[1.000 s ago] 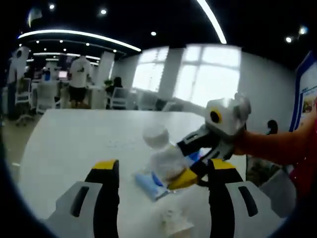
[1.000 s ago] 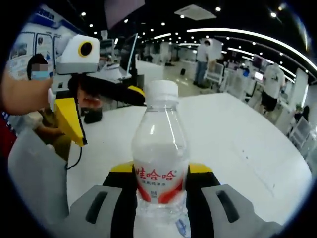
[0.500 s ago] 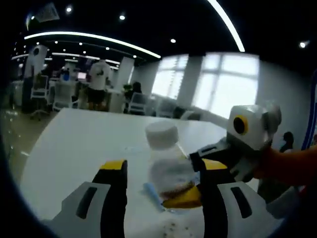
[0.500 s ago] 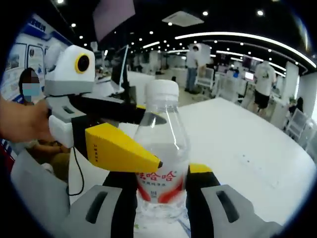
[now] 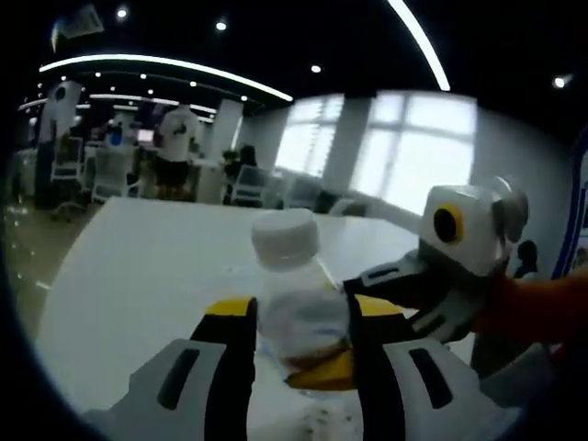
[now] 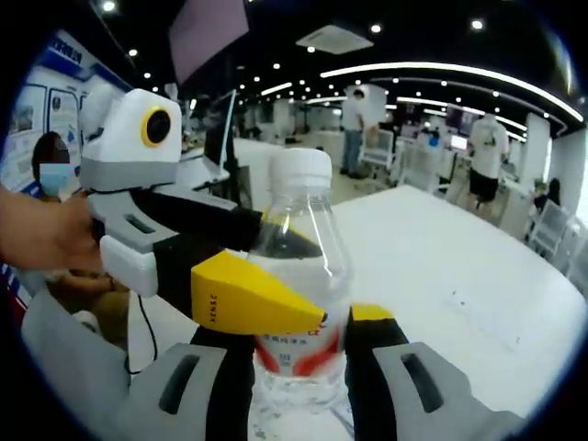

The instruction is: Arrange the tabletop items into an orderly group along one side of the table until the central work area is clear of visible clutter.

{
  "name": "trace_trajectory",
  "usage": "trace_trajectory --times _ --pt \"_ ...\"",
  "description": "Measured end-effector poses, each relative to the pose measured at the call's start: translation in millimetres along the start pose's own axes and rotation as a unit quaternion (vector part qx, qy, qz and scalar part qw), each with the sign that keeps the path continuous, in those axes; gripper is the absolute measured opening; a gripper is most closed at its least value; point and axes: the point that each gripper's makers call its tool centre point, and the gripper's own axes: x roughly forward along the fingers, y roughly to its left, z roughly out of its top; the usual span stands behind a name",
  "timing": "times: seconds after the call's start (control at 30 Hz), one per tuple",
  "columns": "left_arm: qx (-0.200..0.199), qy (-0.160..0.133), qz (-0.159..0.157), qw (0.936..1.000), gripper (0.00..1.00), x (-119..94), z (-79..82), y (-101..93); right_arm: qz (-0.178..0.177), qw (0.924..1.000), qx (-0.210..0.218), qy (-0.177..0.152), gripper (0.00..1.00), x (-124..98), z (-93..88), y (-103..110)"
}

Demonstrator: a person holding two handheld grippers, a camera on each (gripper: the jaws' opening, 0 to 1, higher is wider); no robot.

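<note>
**Both grippers on one water bottle**

At the left of the right gripper view I see a person's hand (image 6: 41, 234) holding my left gripper (image 6: 276, 303), whose white and grey body reaches in from the left edge. Its yellow tip lies across the front of the water bottle (image 6: 299, 239) at mid-height, with a black jaw passing behind the bottle, so the bottle sits between the two. Centre frame, the clear bottle stands upright with a white cap, and a red band of label shows low on it; the white characters on it are mostly covered by the yellow tip and I cannot read them. My right gripper (image 6: 299, 367) has its black jaws pressed against the bottle's lower part from either side. To the right, the white table (image 6: 478, 276) stretches away, with people standing in the office behind it.

From the left gripper view, the table (image 5: 138, 257) fills the left side. In the centre my left gripper (image 5: 301, 354) pinches the bottle (image 5: 299, 312) between its black jaws, the cap rising above them. From the right, the right gripper (image 5: 432, 276) reaches in to the same bottle, with an orange sleeve (image 5: 537, 308) behind it.
</note>
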Motion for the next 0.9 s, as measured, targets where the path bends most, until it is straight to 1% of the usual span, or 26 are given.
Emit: trace_trajectory --times 0.1,0.23,0.37,0.5,0.6,0.63,0.67,0.7,0.8,0.9 --pt "-0.002 0.008 -0.005 1.0000 0.38 -1.2 -0.2 2.2 -0.001 1.0000 -0.003 -0.001 0.37 0.5 1.1 1.8" --pt "-0.003 0.018 -0.014 0.9998 0.37 -4.8 0.1 2.9 -0.005 0.9998 -0.019 -0.004 0.37 2.0 3.6 5.0" --pt "0.012 0.021 -0.016 0.9996 0.36 -7.6 4.4 4.4 -0.007 0.9996 -0.022 -0.016 0.37 3.9 9.5 5.6" --pt "0.035 0.040 -0.030 0.9981 0.36 -10.5 6.6 6.9 -0.003 0.9995 -0.023 -0.021 0.38 6.4 14.3 9.1" --pt "0.070 0.060 -0.049 0.9945 0.35 -14.0 8.7 8.5 0.005 0.9993 -0.026 -0.026 0.38 9.2 18.7 12.8" --pt "0.076 0.065 -0.054 0.9935 0.35 -14.9 9.2 9.5 0.007 0.9992 -0.028 -0.026 0.38 9.8 19.5 13.7" --pt "0.085 0.071 -0.065 0.9917 0.35 -16.1 9.4 10.3 0.012 0.9992 -0.030 -0.026 0.38 10.7 20.5 15.1" --pt "0.088 0.074 -0.070 0.9909 0.35 -16.8 9.5 10.9 0.015 0.9991 -0.032 -0.025 0.38 11.3 21.0 16.3" --pt "0.098 0.086 -0.098 0.9866 0.35 -19.9 10.1 13.9 0.025 0.9986 -0.041 -0.023 0.38 13.0 22.7 19.6" --pt "0.105 0.090 -0.123 0.9827 0.35 -22.7 11.0 15.5 0.037 0.9980 -0.048 -0.018 0.38 14.0 24.9 22.6"
